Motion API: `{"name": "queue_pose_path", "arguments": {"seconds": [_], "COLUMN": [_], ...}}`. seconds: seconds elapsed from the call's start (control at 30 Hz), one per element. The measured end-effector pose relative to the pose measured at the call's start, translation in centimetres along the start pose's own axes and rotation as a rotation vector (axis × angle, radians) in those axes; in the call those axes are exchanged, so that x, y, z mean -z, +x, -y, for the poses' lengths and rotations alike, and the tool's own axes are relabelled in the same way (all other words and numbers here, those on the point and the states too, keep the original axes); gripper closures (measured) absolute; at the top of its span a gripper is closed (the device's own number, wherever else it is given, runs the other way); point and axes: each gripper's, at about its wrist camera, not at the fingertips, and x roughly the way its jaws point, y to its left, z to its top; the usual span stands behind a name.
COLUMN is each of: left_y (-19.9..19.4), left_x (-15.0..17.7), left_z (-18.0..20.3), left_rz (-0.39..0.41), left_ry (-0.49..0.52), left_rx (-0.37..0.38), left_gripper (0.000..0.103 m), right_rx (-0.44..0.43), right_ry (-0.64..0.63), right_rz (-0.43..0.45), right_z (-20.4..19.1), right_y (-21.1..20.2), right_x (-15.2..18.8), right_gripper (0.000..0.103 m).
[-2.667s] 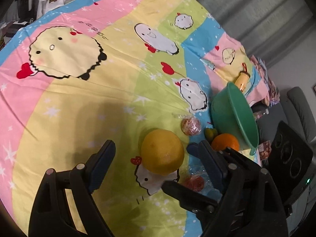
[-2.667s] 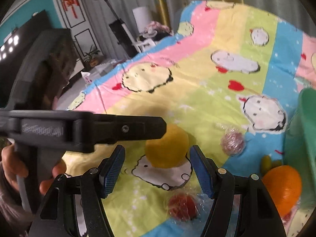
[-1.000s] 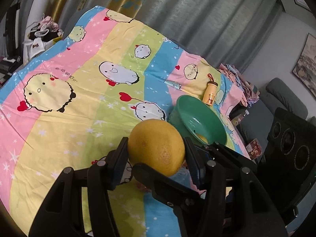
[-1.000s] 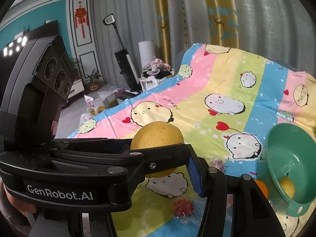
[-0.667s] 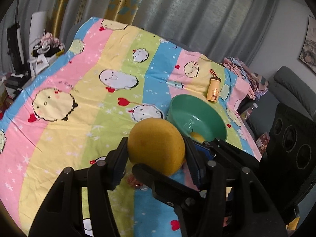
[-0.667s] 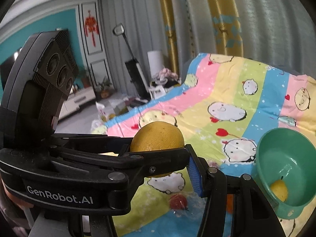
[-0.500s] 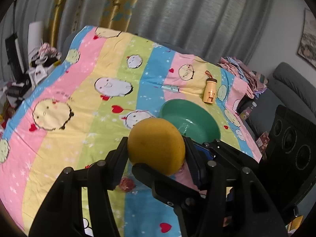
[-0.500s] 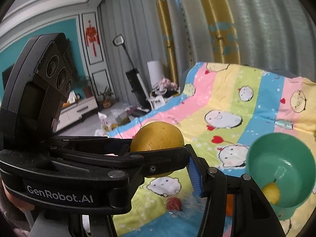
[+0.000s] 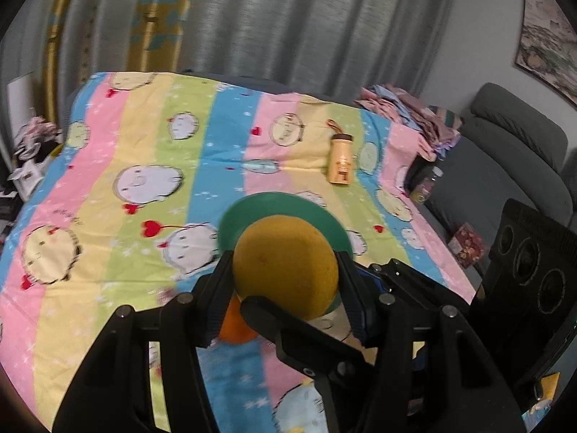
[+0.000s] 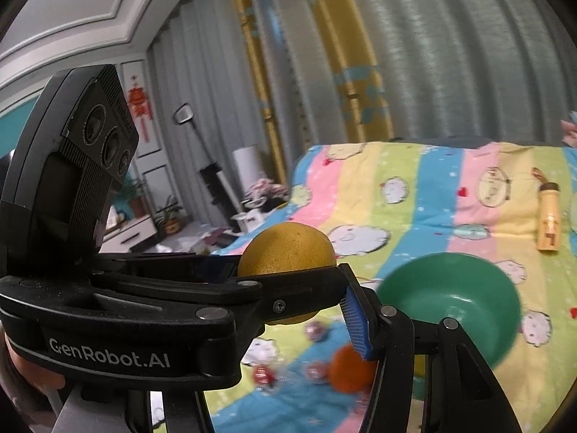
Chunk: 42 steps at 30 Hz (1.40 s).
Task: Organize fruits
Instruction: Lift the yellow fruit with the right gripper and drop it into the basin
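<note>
A big yellow grapefruit hangs in the air above the striped cartoon cloth, held by both grippers at once. My left gripper is shut on it, one finger pressing each side. My right gripper grips the same grapefruit crosswise; its blue right pad shows, while its left finger is hidden behind the left gripper's body. A green bowl sits just behind and below the fruit. In the right wrist view the green bowl lies to the right, with an orange beside it on the cloth.
Small wrapped red fruits lie on the cloth near the orange. A tan bottle lies beyond the bowl. A pile of clothes and a grey sofa stand at the right, with curtains behind.
Both grippers have lifted the grapefruit and carried it sideways toward the green bowl; the bowl has slid from the right of the fruit to directly behind it. Both grips are unchanged.
</note>
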Motion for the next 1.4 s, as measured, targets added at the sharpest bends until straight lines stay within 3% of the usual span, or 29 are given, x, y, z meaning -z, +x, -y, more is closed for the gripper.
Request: {"name": "queue_pose_path", "arguments": {"seconds": [0.27, 0.53, 0.93, 1.1, 1.4], "left_y": [5.5, 11.4, 15.2, 16.0, 16.8], "left_x": [-2.1, -2.2, -0.6, -0.2, 0.3], "left_z": [3.6, 3.3, -0.7, -1.1, -1.5], "left_rz": [-0.087, -0.219, -0.339, -0.381, -0.413], "left_ry": [0.062, 0.029, -0.109, -0.113, -0.104], "left_rx": [0.104, 0.158, 0.172, 0.145, 0.119], "left_gripper": [0.049, 0.049, 0.048, 0.048, 0.048], "right_rx": [0.128, 0.18, 0.199, 0.23, 0.258], "right_ry": [0.087, 0.182, 0.226, 0.199, 0.193], "right_rz": [0.005, -0.09, -0.266, -0.334, -0.376], "right_z": [5.8, 10.5, 11.2, 10.9, 11.0], "right_y": [-1.6, -0.2, 4.5, 5.9, 6.8], "right_x": [-0.3, 0.9, 3.2, 3.7, 4.2], "right_gripper": [0.046, 0.046, 0.046, 0.046, 0.046]}}
